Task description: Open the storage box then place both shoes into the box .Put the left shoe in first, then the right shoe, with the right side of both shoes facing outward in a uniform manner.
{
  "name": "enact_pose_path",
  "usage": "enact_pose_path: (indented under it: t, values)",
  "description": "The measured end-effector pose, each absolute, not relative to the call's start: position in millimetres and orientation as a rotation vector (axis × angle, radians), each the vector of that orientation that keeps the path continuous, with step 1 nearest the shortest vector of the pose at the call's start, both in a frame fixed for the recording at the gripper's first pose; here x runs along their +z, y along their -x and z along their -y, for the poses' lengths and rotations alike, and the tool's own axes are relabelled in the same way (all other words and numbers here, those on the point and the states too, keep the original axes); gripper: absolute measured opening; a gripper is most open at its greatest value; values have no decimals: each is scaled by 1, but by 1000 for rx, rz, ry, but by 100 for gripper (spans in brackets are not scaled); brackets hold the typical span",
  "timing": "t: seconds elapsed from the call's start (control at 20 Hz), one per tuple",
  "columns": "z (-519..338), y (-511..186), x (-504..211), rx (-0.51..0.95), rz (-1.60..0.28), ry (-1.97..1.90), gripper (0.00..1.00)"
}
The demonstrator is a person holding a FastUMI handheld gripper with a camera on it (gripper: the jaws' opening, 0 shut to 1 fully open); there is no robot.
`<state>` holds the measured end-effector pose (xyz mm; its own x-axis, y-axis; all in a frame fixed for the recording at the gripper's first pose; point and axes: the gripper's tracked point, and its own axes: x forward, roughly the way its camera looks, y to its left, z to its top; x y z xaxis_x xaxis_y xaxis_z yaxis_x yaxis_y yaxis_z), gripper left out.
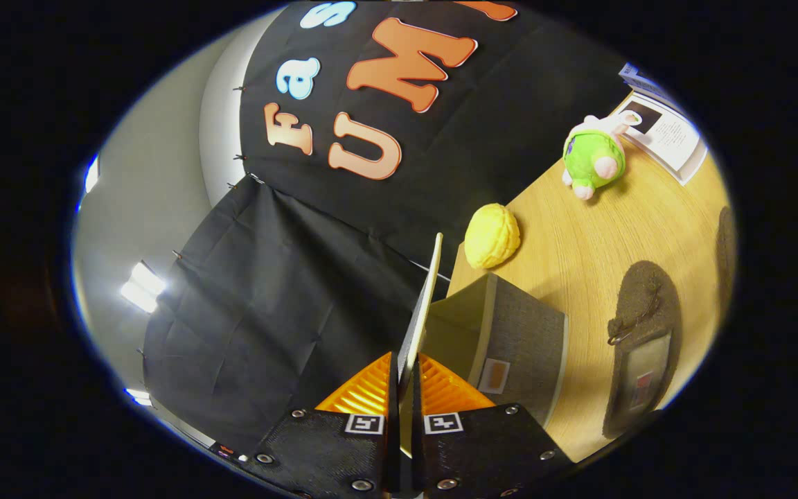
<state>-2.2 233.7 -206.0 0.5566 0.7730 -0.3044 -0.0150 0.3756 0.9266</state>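
Presently the storage box (510,346) is seen on the wooden table (579,242), its lid (421,315) raised edge-on and clamped between both fingers of the gripper (404,388); a dark shoe (641,346) lies beside the box; a yellow toy (491,235) and a green plush (593,158) are set beyond.
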Motion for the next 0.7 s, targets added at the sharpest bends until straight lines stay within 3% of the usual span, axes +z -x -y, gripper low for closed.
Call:
enact_pose_path:
  t: [0.4,0.7]
  values:
    - [-303,-17,-121,658,-737,-1145,7]
    - [-377,-9,-115,704,-754,-1110,7]
